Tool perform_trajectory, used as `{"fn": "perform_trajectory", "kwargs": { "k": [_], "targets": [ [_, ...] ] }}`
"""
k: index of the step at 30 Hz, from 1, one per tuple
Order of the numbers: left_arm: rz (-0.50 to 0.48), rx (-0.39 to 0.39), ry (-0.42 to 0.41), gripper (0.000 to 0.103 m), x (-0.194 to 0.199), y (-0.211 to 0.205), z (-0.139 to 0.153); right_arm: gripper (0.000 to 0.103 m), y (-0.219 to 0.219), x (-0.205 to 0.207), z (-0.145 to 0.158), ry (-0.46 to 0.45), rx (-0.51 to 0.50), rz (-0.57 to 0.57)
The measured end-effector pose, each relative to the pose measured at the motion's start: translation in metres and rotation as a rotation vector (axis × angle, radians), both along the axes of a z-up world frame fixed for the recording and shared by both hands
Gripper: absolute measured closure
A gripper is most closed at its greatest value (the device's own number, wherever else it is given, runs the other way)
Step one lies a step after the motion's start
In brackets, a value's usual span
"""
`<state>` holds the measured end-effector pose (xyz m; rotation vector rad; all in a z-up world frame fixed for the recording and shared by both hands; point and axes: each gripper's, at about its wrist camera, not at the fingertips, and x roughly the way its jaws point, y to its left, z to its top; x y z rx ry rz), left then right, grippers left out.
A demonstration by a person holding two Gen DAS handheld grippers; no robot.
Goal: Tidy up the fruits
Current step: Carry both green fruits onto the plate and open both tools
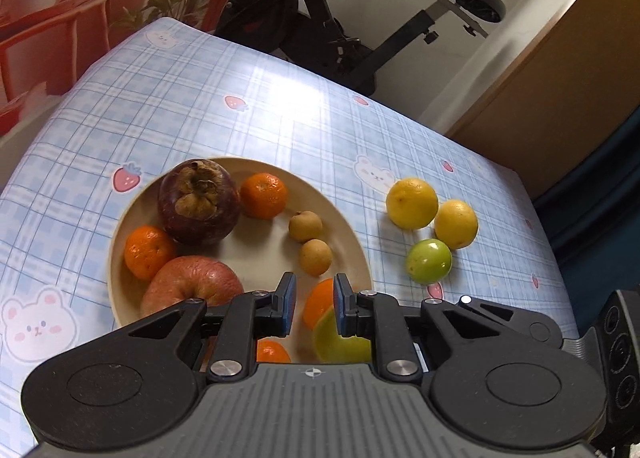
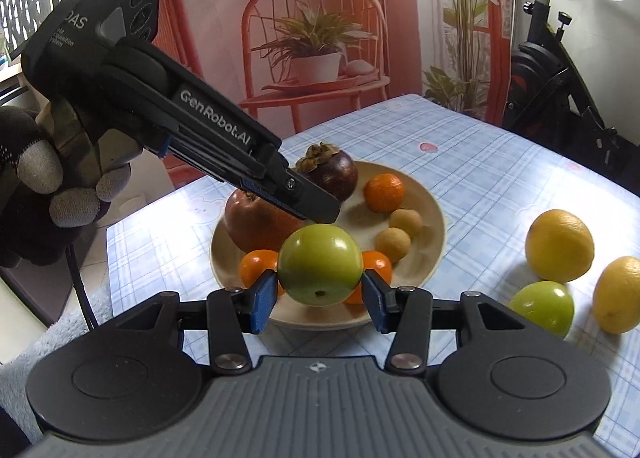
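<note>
A beige plate [image 1: 344, 230] [image 2: 434, 218] holds a mangosteen [image 1: 199, 202] [image 2: 332, 172], a red apple [image 1: 192, 286] [image 2: 256, 222], several tangerines [image 1: 264, 195] [image 2: 384, 192] and two longans [image 1: 306, 226] [image 2: 405, 221]. My right gripper [image 2: 320, 292] is shut on a green fruit [image 2: 320, 264], held over the plate's near rim. My left gripper [image 1: 314, 308] hovers just above that fruit [image 1: 340, 342], jaws a small gap apart and empty; its fingers [image 2: 312, 206] show in the right wrist view. Two lemons [image 1: 412, 203] [image 2: 559, 245] and another green fruit [image 1: 429, 260] [image 2: 542, 308] lie on the cloth right of the plate.
The table has a blue checked cloth [image 1: 240, 98] [image 2: 500, 162]. An exercise bike [image 1: 360, 30] [image 2: 560, 70] stands beyond its far edge. A printed backdrop [image 2: 320, 38] hangs behind. The table's right edge [image 1: 540, 226] drops off beside the lemons.
</note>
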<state>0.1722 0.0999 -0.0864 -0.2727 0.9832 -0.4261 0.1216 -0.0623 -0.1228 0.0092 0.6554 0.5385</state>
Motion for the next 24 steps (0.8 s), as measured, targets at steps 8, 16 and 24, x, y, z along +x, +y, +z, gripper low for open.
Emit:
{"fn": "perform_trajectory", "kwargs": {
  "k": [8, 16, 24],
  "targets": [
    [0.018, 0.008, -0.059, 0.083, -0.003, -0.011, 0.009, 0.054, 0.005, -0.009, -0.001, -0.041, -0.040, 0.030],
    [0.021, 0.033, -0.083, 0.083, -0.003, -0.019, 0.009, 0.054, -0.026, -0.020, -0.002, -0.066, -0.013, -0.071],
    [0.004, 0.038, -0.091, 0.083, 0.004, -0.037, 0.012, 0.053, -0.074, -0.020, -0.009, -0.065, 0.034, -0.229]
  ]
}}
